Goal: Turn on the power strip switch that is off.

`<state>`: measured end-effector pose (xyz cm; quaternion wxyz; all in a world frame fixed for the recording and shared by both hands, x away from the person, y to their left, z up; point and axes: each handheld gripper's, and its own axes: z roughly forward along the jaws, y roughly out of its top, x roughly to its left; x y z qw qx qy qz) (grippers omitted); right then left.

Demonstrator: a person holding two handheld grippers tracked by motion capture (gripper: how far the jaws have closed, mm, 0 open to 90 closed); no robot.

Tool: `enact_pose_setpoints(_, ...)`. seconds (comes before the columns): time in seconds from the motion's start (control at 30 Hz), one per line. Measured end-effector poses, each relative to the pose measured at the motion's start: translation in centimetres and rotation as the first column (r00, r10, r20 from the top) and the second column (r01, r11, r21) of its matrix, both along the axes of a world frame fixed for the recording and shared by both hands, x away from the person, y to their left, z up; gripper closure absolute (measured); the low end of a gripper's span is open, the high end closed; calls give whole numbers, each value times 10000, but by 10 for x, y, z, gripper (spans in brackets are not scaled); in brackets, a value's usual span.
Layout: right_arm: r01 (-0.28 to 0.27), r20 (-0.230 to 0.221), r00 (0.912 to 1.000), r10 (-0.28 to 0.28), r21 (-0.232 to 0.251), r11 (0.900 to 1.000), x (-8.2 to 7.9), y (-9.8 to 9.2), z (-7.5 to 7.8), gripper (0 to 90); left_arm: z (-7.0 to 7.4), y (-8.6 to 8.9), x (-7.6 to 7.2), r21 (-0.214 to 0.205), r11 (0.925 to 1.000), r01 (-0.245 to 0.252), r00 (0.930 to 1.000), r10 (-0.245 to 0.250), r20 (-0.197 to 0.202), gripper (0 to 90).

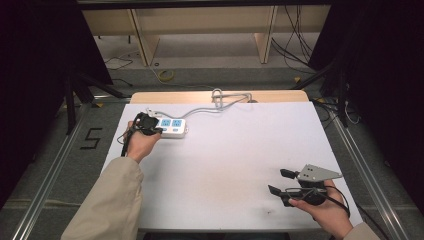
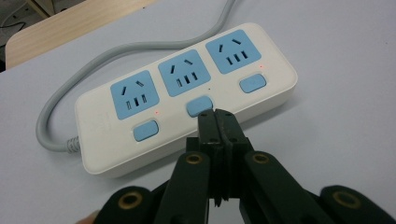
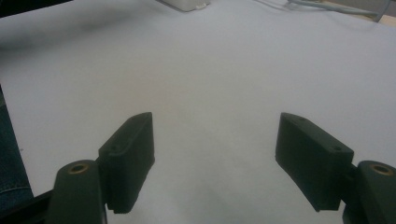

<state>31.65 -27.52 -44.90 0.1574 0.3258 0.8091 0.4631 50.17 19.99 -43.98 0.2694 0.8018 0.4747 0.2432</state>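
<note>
A white power strip (image 1: 173,128) (image 2: 187,95) with three blue sockets and three blue buttons lies at the table's far left. Small red lights glow by its left button (image 2: 145,130) and right button (image 2: 252,83); no light shows by the middle button (image 2: 199,105). My left gripper (image 1: 151,125) (image 2: 217,115) is shut with nothing held, its tips resting at the near edge of the middle button. My right gripper (image 1: 276,181) (image 3: 215,140) hovers open over bare table at the near right, nothing between its fingers.
The strip's grey cable (image 1: 220,99) (image 2: 60,107) runs back to a loop at the far edge of the white tabletop (image 1: 240,150). A corner of the strip (image 3: 187,4) shows at the top of the right gripper view. Wooden shelving and floor cables lie beyond.
</note>
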Motion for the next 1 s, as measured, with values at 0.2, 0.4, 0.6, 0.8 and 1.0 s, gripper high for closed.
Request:
enact_pose_setpoints(0.2,3,-10,10000,-3,42,10000,0,1,-1,285,-3,-1,5,89,9999,-50,9999,51,-99,898)
enact_pose_setpoints(0.4,-10,2,10000,10,36,10000,0,1,-1,285,-6,3,9,142,9998,-153,9997,156,-202,898)
enact_pose_setpoints(0.6,-40,1,10000,40,15,10000,0,1,-1,285,-2,3,13,245,9996,-130,9998,134,-149,898)
enact_pose_setpoints(0.8,-41,18,10000,41,32,10000,0,1,-1,285,0,2,18,289,9994,-170,9997,175,-184,898)
enact_pose_setpoints(1.0,-64,-9,10000,64,40,10000,0,1,-1,285,-1,2,23,286,9993,-251,9993,259,-253,898)
